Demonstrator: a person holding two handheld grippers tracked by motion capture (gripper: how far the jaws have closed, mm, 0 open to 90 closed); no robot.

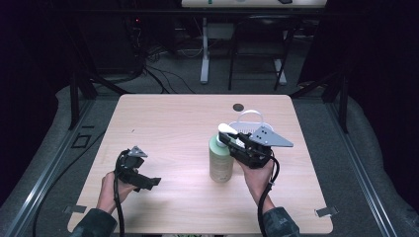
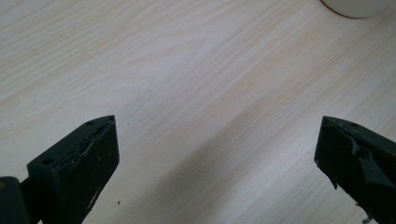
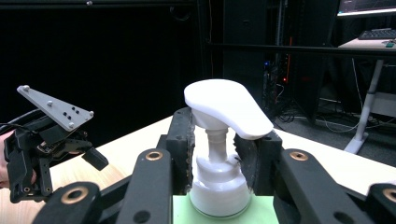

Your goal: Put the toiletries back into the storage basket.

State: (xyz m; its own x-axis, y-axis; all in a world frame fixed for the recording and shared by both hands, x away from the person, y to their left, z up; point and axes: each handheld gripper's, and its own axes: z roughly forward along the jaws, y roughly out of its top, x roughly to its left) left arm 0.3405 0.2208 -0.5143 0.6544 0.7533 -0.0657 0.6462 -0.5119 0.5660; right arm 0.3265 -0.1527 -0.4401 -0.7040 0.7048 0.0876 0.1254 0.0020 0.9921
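A pale green pump bottle with a white pump head stands upright right of the table's middle. My right gripper comes at it from the right and is shut on its white collar, just under the pump head; the pads press on both sides. My left gripper rests low over the wood at the front left, a hand around it. Its jaws stand wide apart over bare wood with nothing between them. The bottle's base peeks in at the top right of the left gripper view.
A white wire basket with a looped handle stands just behind the bottle and the right gripper. A small dark round spot lies on the wooden table near its far edge. Dark stands and desk legs are on the floor beyond.
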